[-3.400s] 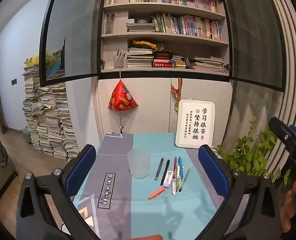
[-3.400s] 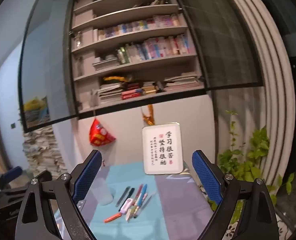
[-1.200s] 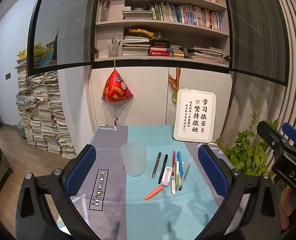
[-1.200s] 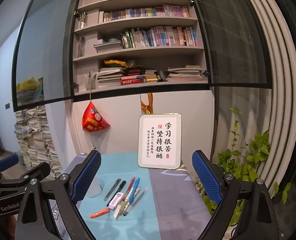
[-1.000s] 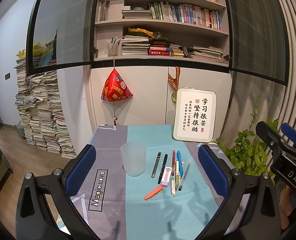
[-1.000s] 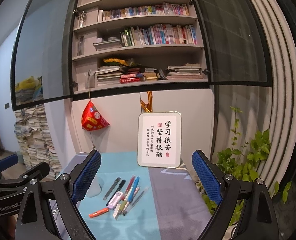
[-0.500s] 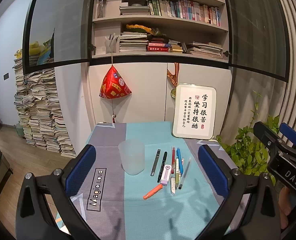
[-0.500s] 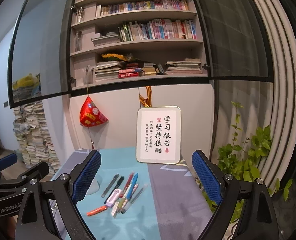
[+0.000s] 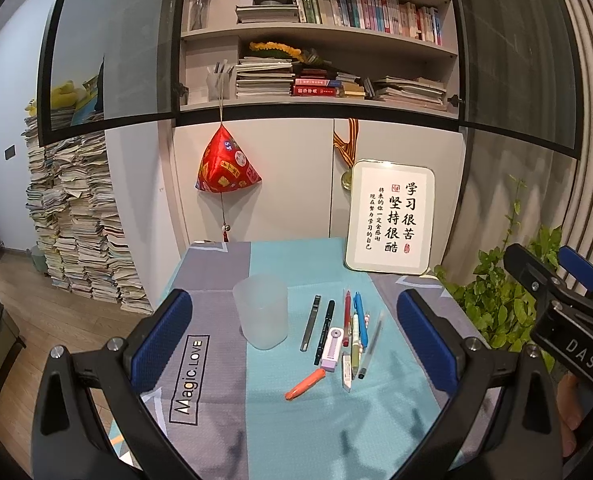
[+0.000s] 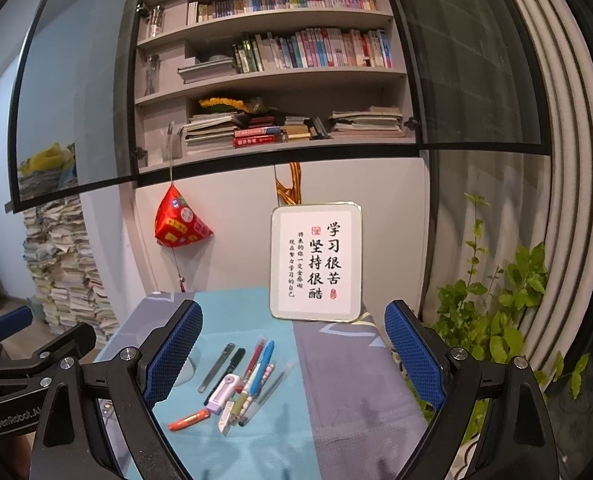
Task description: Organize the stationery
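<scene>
On the small table's teal and grey cloth, a translucent plastic cup stood upright, with the stationery laid out just to its right. Nearest the cup lay a slim grey utility knife, then a black pen, a red pen and a blue pen, all pointing roughly toward the back of the table. A lilac correction tape rested across the near ends of the black and red pens, and a clear gel pen lay at a slight slant on the right edge of the cluster. An orange marker sat a little apart, nearer the camera, angled across the teal band (a white pen-like piece beside it was too small to name).

The left gripper hung above the near edge of the table, its blue-padded jaws spread wide and holding nothing, framing the cup and pens between them. The right gripper was likewise spread wide and empty, above the cloth, its left pad partly hiding the cup.

At the back of the table a framed calligraphy sign leaned against the cabinet, a red pyramid ornament hung to its left, and a leafy plant stood at the right.
</scene>
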### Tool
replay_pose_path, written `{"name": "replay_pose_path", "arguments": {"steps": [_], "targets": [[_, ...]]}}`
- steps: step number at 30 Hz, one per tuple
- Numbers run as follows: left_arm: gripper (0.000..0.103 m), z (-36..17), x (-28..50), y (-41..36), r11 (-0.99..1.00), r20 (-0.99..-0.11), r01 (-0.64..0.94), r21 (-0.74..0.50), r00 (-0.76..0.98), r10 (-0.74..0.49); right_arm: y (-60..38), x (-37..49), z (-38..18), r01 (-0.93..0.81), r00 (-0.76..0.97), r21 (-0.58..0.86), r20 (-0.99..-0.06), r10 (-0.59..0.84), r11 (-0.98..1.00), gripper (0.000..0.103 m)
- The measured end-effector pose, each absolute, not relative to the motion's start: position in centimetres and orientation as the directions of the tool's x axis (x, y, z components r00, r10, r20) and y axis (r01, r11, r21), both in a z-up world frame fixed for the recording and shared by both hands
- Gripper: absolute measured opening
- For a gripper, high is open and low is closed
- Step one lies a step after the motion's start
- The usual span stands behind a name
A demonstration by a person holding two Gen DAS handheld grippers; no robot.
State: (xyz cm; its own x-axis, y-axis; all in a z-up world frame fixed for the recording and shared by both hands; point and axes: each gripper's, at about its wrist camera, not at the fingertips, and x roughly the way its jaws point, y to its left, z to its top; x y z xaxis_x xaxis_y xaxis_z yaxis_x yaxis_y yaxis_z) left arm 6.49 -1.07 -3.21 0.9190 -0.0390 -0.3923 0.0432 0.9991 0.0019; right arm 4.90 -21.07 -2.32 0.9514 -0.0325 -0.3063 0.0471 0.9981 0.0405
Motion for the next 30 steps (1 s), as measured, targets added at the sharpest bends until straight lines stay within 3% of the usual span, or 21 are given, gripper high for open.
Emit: {"name": "replay_pose_path", "arguments": {"steps": [17,24,27,30], "targets": [[0.102,-5.0,9.3,-1.5,0.999,-0.443,0.048,0.02,0.896,-0.034,-21.7,7.9,-4.0,0.056,0.931,0.037,-0.362,-0.039,0.998,0.093],[0.101,-6.8,11.3,-1.8,0.996,-0.49,0.089,0.021,0.869,-0.067,-21.9,10.7,-5.7,0.054,0.898,0.049,-0.439,-0.028,0.997,0.093],[0.088,-8.1,12.5,-1.7,0.99,-0.537,0.141,0.001,0.835,-0.118,-22.0,12.4,-7.0,0.052,0.866,0.063,-0.501,-0.013,0.997,0.093],[0.074,-9.9,14.0,-1.5,0.978,-0.598,0.203,-0.051,0.778,-0.192,-22.6,14.1,-8.6,0.067,0.83,0.078,-0.557,-0.013,0.995,0.081]]}}
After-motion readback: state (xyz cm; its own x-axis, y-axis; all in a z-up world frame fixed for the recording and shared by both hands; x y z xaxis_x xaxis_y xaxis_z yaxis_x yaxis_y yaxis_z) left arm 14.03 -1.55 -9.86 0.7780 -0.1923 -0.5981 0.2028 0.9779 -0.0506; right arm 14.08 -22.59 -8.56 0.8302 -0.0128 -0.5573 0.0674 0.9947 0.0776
